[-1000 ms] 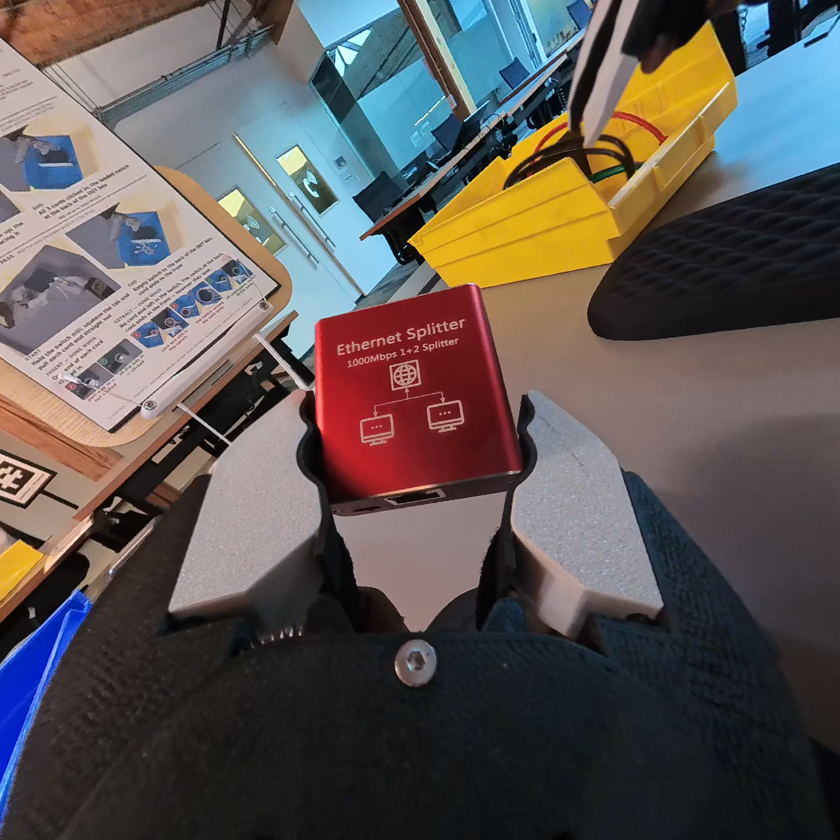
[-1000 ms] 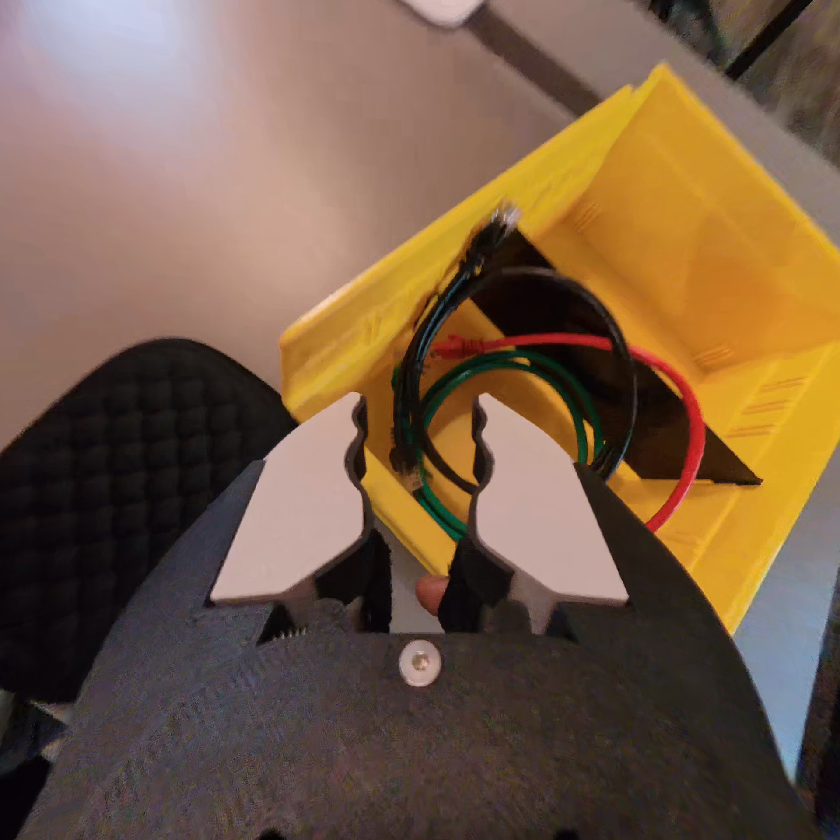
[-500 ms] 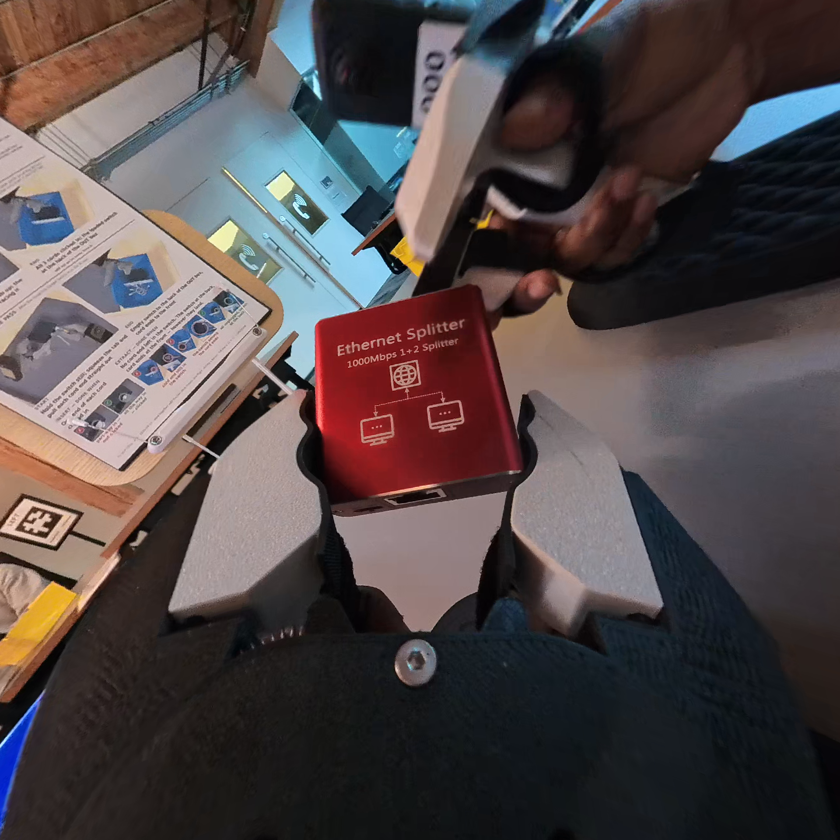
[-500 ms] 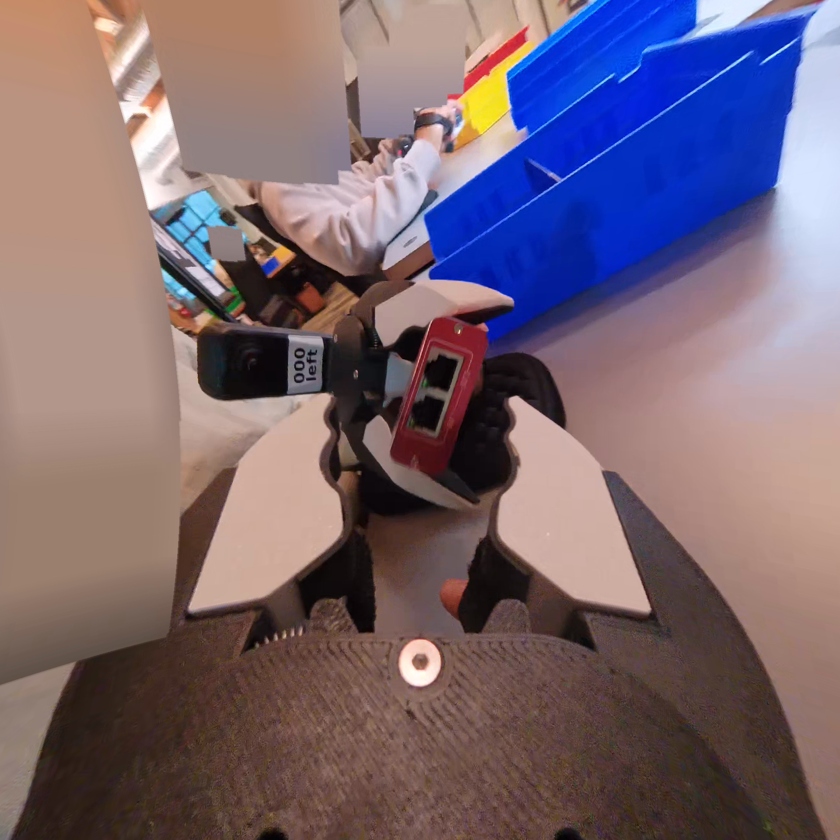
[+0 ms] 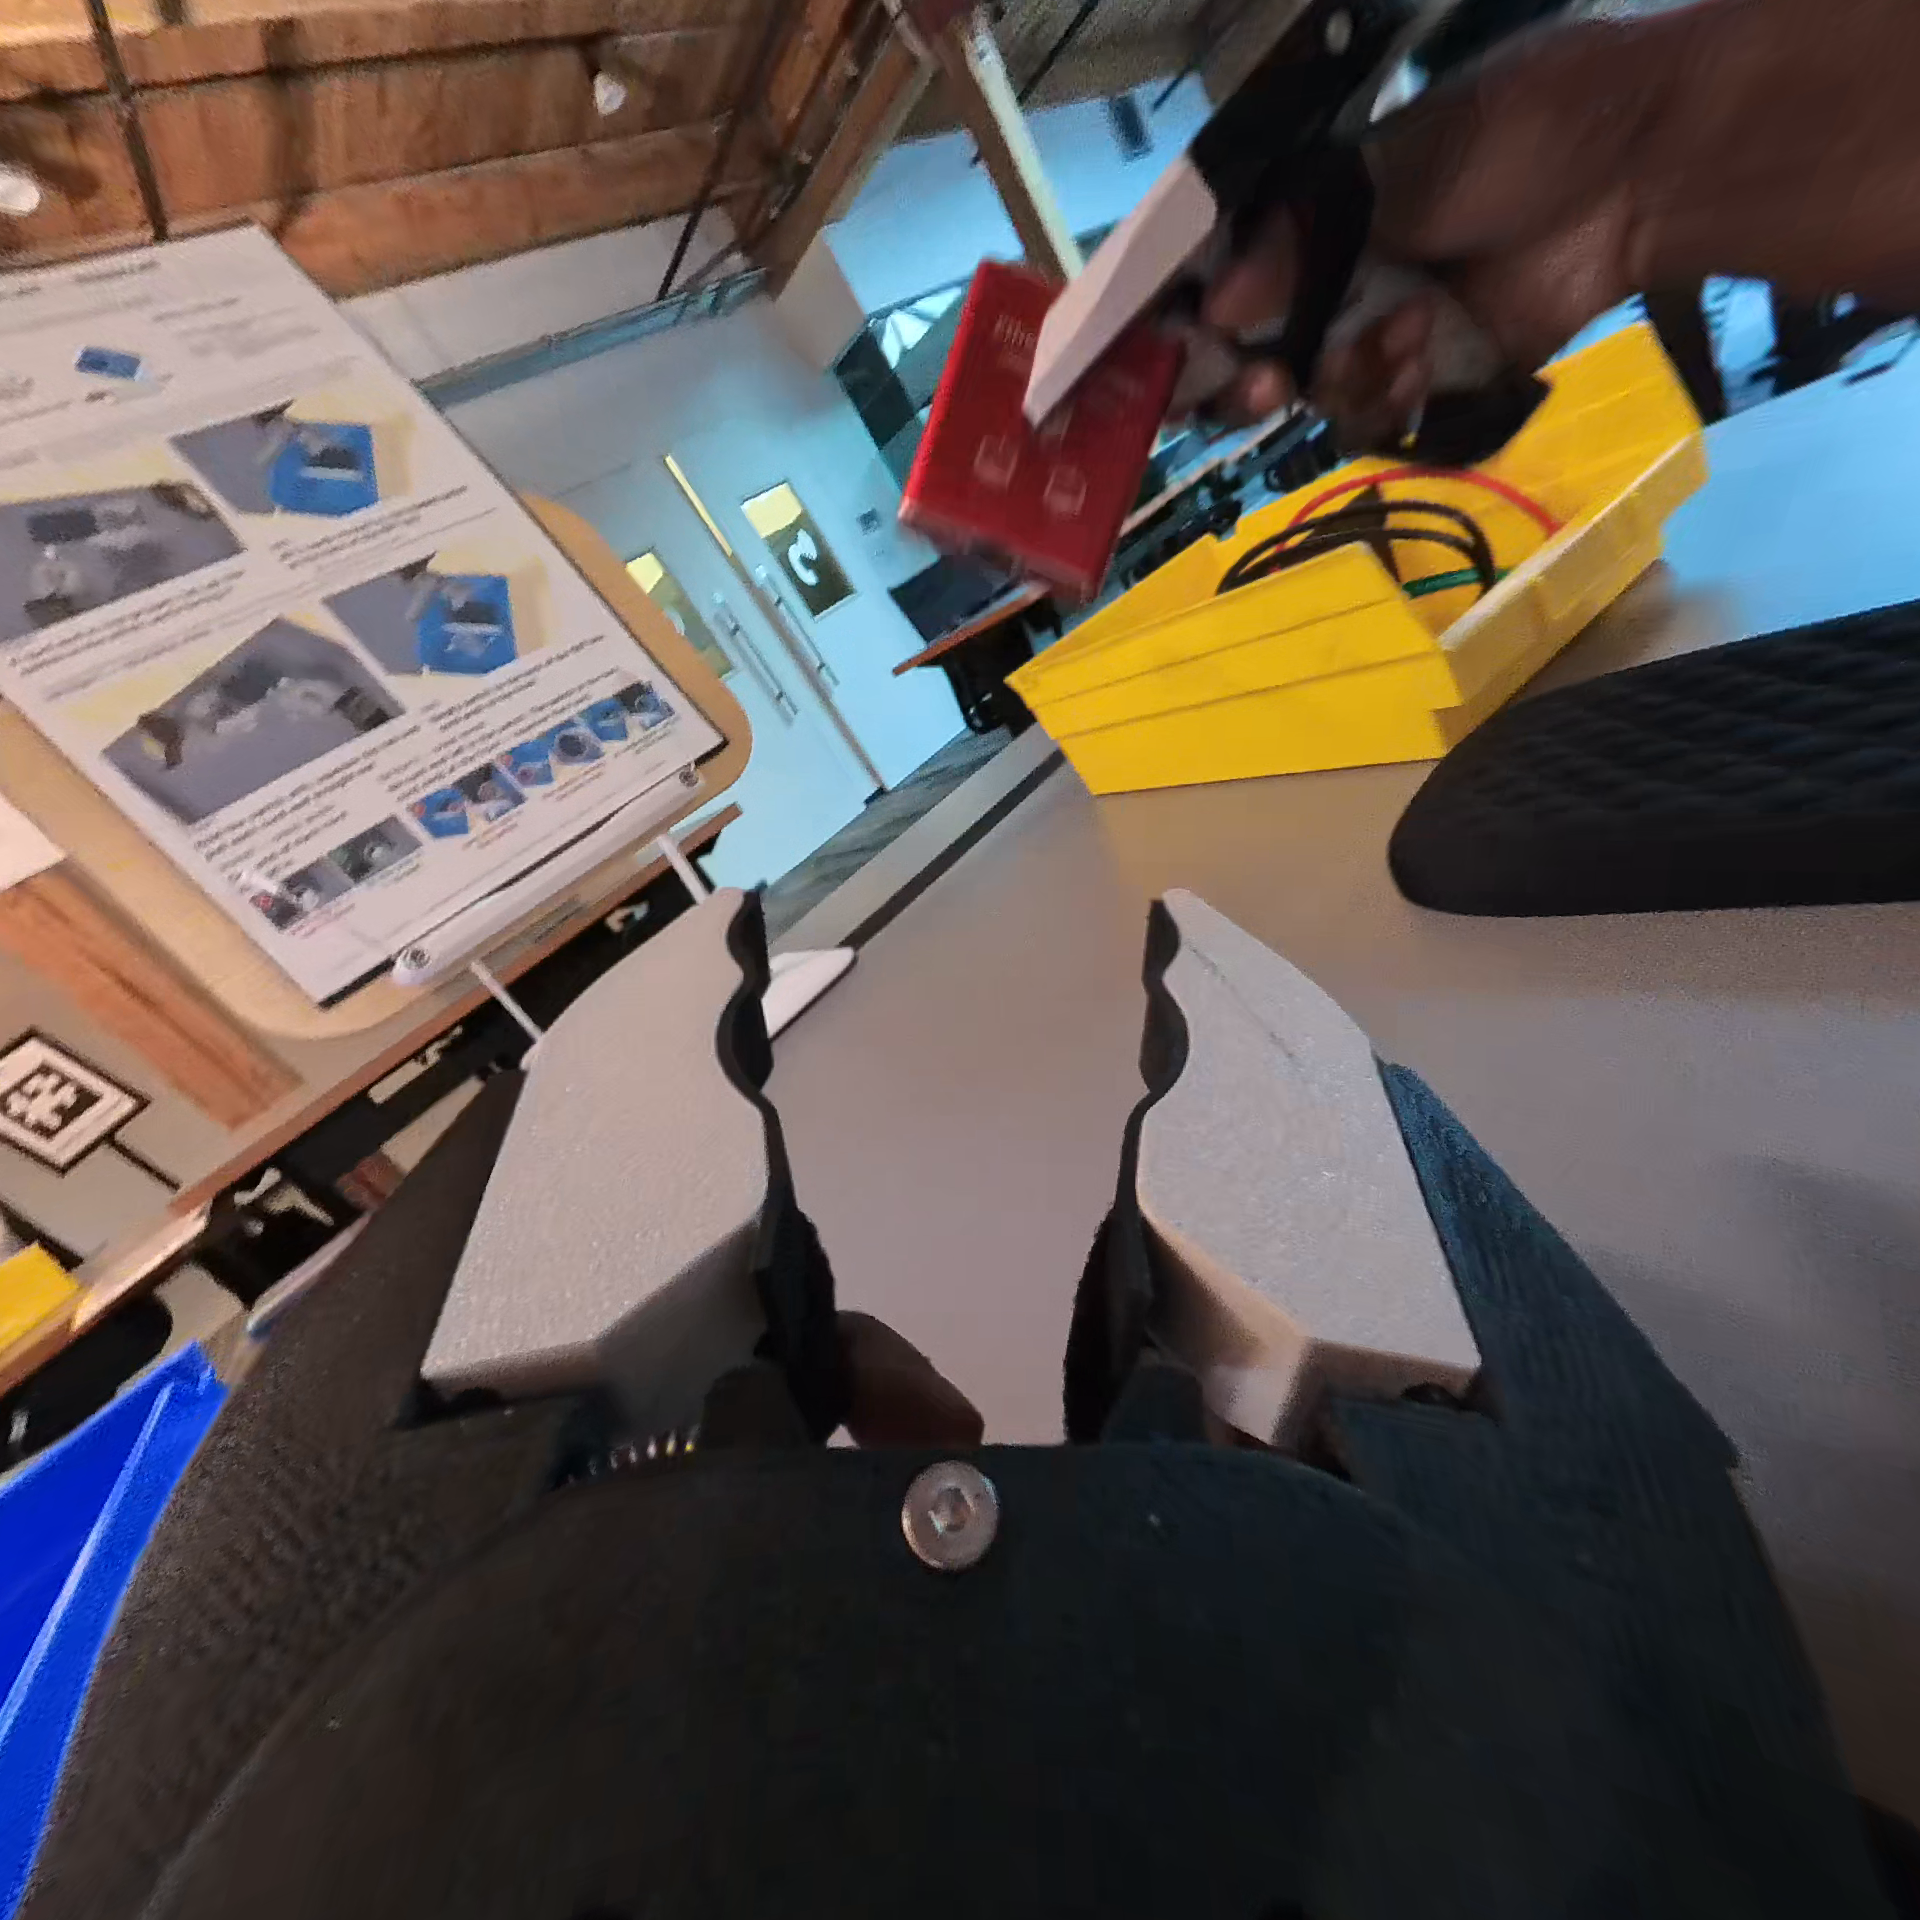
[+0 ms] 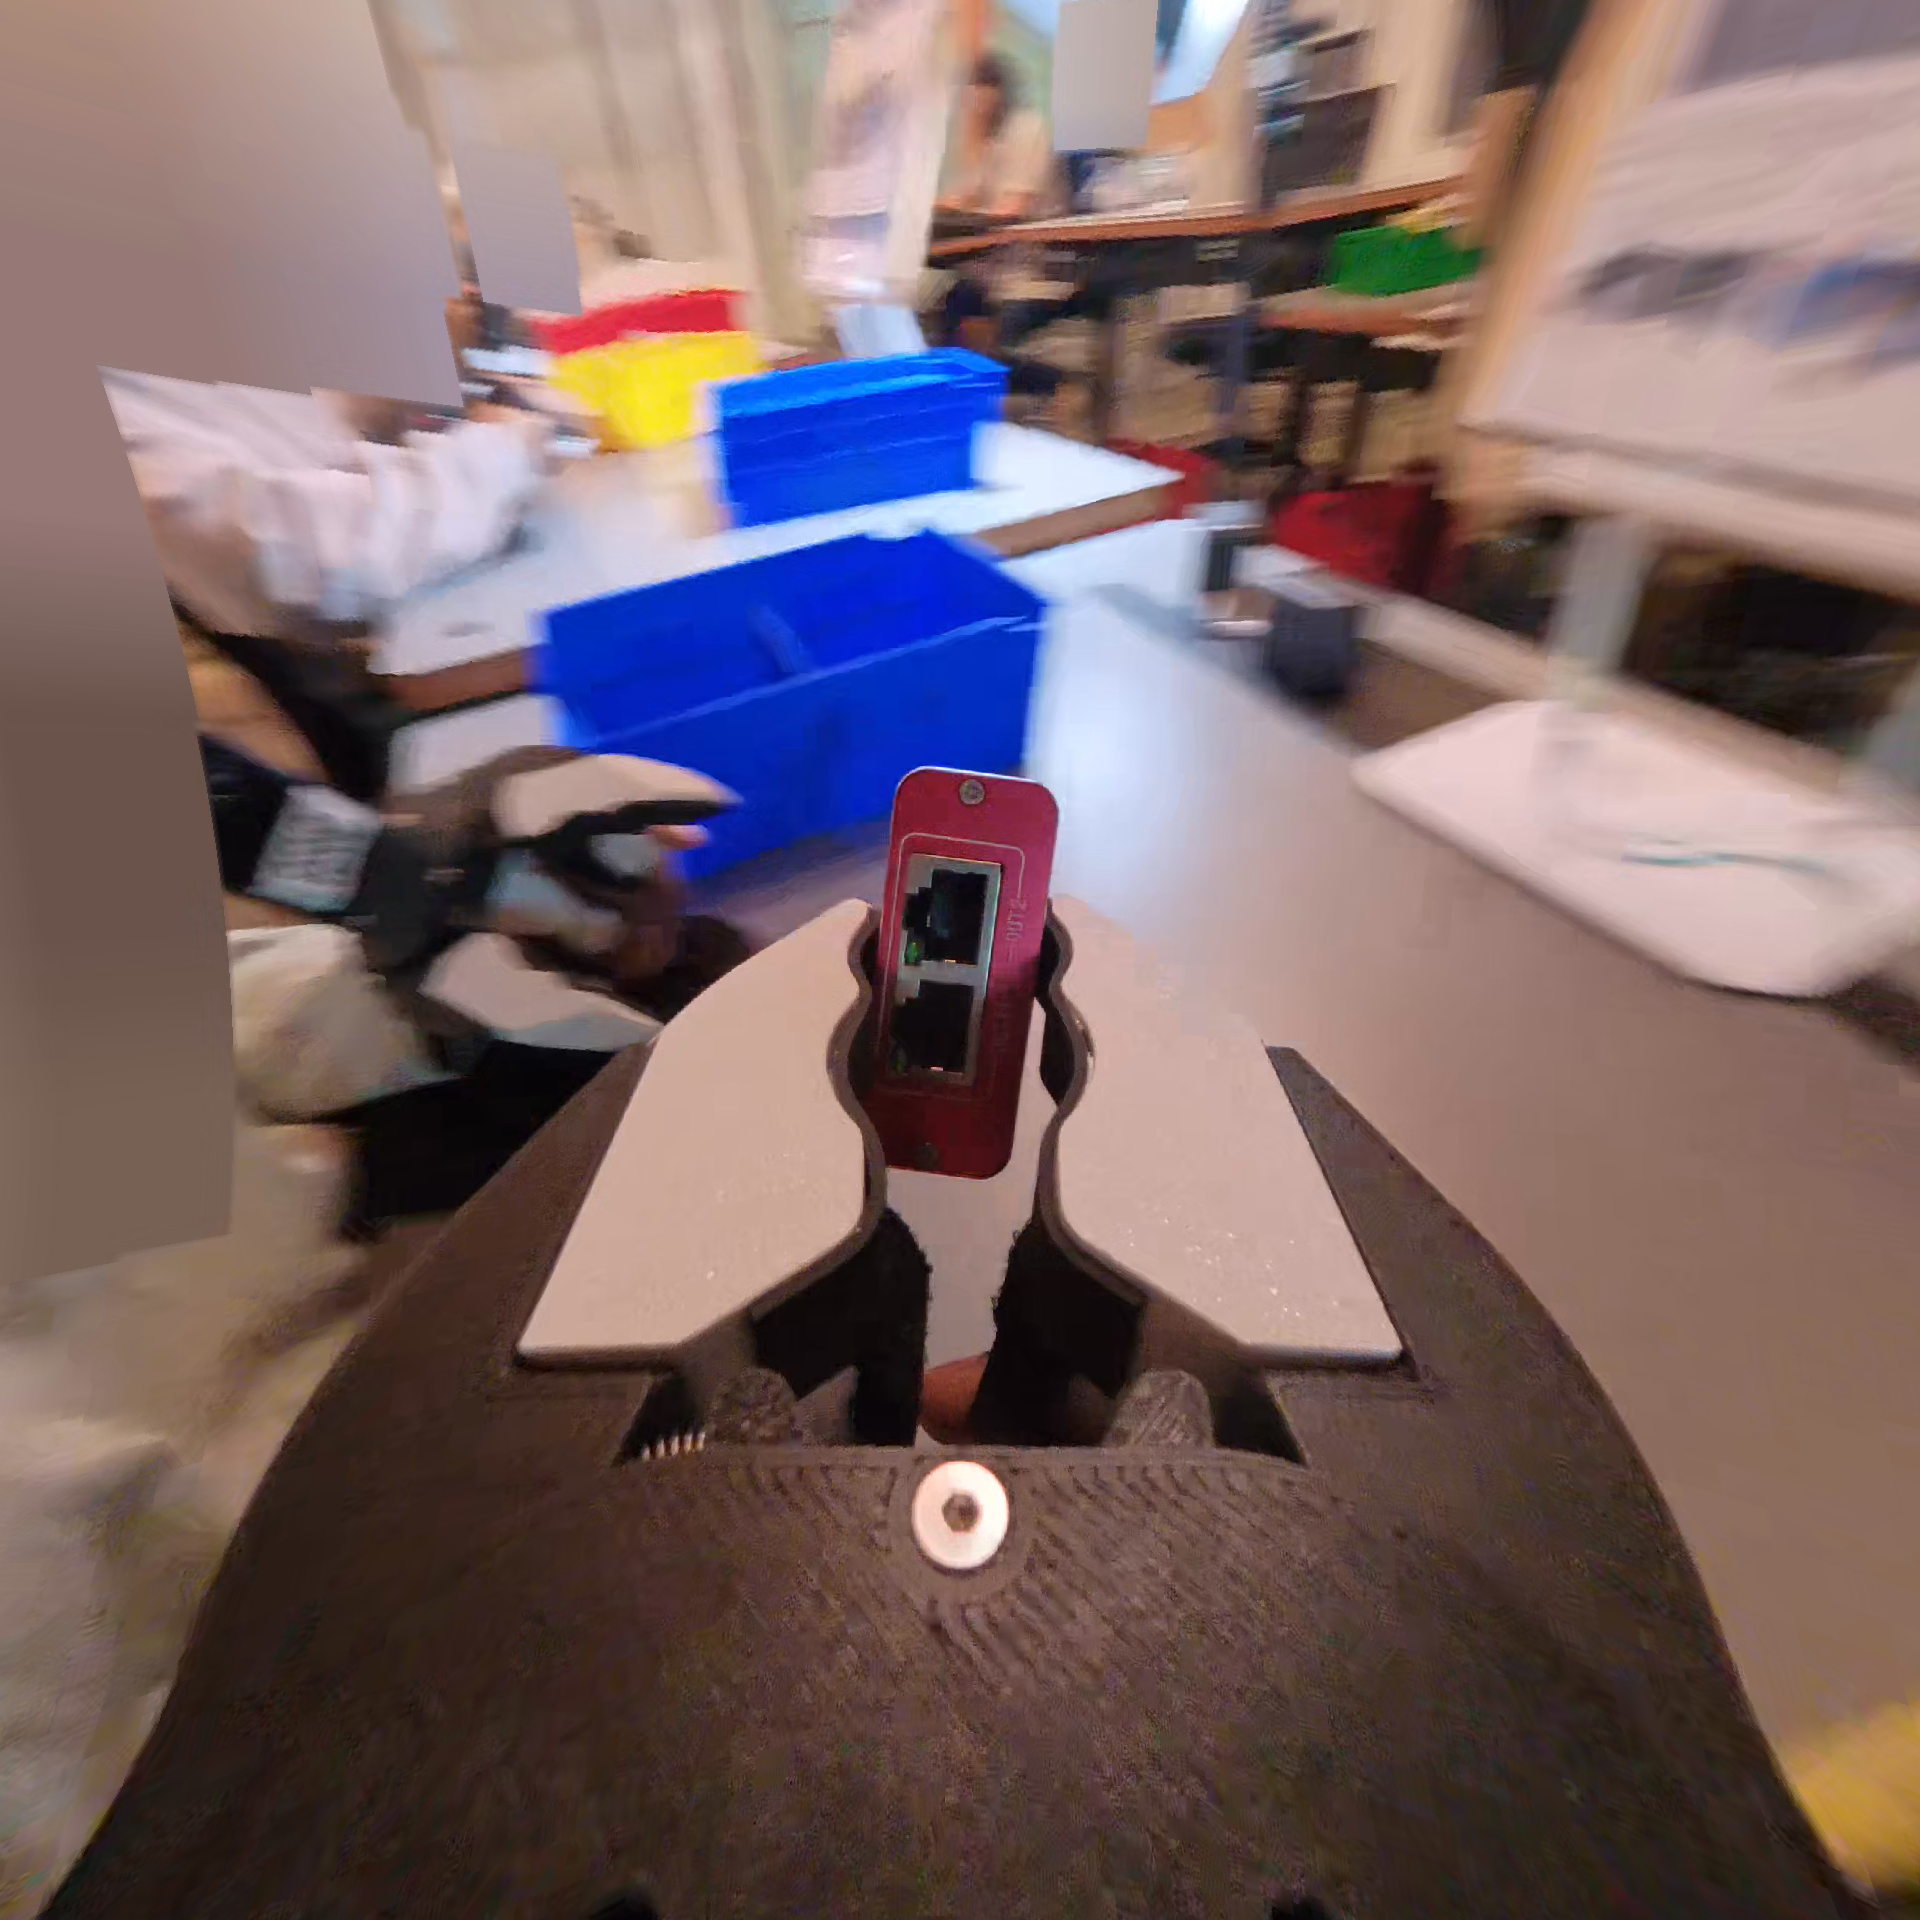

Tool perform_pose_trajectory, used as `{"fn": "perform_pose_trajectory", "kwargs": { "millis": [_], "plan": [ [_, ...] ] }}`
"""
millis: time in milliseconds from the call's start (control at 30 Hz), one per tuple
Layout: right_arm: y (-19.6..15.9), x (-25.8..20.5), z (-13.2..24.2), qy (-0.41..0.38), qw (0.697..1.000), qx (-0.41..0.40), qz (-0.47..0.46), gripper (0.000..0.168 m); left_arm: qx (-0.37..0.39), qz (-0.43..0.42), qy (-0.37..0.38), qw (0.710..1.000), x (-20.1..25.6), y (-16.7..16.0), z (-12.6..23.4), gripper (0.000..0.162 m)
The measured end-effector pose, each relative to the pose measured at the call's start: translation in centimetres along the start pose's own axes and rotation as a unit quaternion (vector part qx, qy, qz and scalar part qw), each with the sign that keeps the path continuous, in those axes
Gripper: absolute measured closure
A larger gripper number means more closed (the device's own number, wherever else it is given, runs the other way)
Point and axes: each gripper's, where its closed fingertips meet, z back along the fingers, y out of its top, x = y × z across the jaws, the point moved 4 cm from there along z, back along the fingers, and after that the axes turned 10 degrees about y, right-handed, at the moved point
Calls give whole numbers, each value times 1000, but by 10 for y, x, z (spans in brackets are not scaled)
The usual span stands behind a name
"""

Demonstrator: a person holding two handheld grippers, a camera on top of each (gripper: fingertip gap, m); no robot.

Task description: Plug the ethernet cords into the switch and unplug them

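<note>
My right tool (image 6: 961,1023) is clamped on the red switch (image 6: 961,977), pinching its two broad faces so the narrow end with the two stacked ports looks back at my camera. I judge this hold is deliberate: the ports stay clear of my fingers (image 6: 727,1122), so a plug could go straight in.

My left tool (image 5: 951,997) is spread wide with nothing between its fingers (image 5: 623,1143), low over the grey counter (image 5: 1558,1091). From there the switch (image 5: 1023,436) hangs in the air above the near end of the yellow bin (image 5: 1247,665), gripped by the right tool (image 5: 1117,301) in my hand (image 5: 1621,187). The empty left tool looks free to fetch a cord.

The ethernet cords (image 5: 1371,530), black, red and green, lie coiled inside the yellow bin, none of them plugged in yet. The bin stands on the counter beyond the switch, and just beside it, nearer me, lies a black quilted pad (image 5: 1683,758). Left of the bin, off the counter's edge, an instruction board (image 5: 312,623) leans on a stand.

In the right wrist view, a blue bin (image 6: 800,665) sits on the counter behind the switch, with my left tool (image 6: 582,862) to its left; the background is motion-blurred. So the task looks barely begun: switch in hand, cords waiting in the bin.
</note>
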Motion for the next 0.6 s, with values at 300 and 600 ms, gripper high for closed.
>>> {"fn": "perform_pose_trajectory", "kwargs": {
  "millis": [300, 600],
  "plan": [
    [-37, 198, 177, -370, 883, -274, -87, 141, -14, -12, 10, 1000, -1, -4, -2, 101],
    [-95, 263, 181, -328, 854, -348, -206, 141, -21, -9, 16, 1000, -3, -7, -2, 103]
  ]
}}
